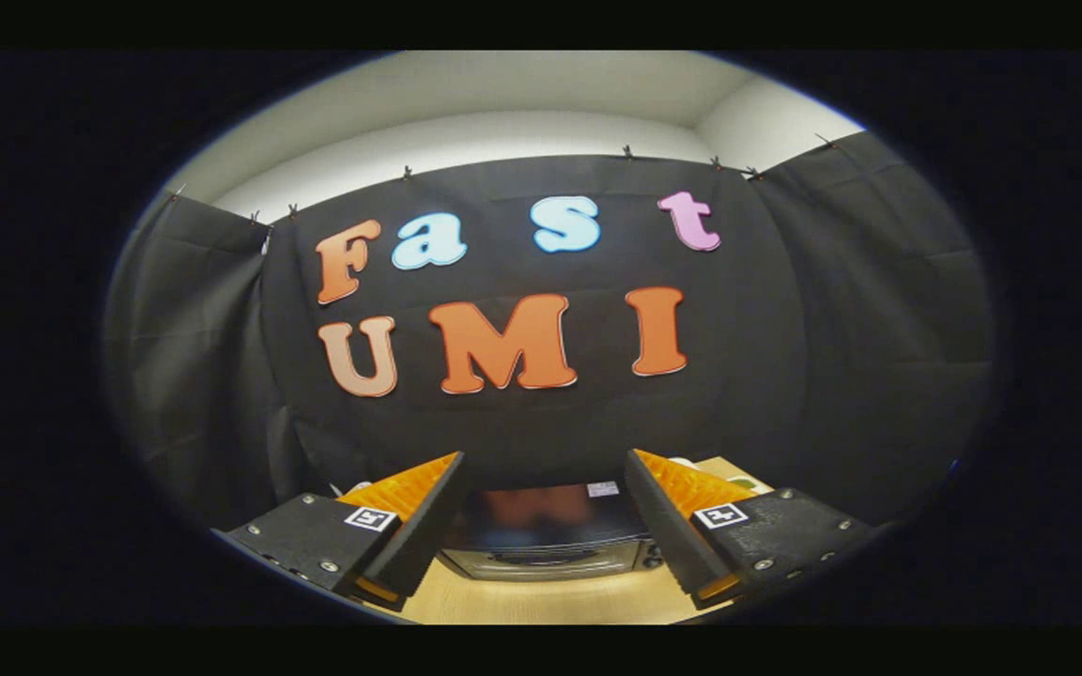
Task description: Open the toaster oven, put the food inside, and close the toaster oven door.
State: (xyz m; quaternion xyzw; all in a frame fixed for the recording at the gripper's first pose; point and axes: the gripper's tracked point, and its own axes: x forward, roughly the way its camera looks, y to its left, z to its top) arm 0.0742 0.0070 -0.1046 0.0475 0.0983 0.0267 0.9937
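Toaster oven (546, 535) on wooden table (541, 601), beyond spread, empty tongs (541, 465)

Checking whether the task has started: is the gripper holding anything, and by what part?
Nothing is held. The gripper is open, its fingers apart in the air, with the toaster oven beyond them on the table.

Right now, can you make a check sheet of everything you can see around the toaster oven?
Surface: light wooden table, bare in front of the oven.
Job's things: dark, shiny-topped toaster oven standing between and beyond the fingers; door looks closed; food not seen.
Clutter: a small white thing behind the right finger, too hidden to name.
Grippers: hand-held gripper open, fingers wide apart, holding nothing, above the table short of the oven.
Cables: nothing seen.
Surroundings: black cloth wall clipped up, pale wall above.
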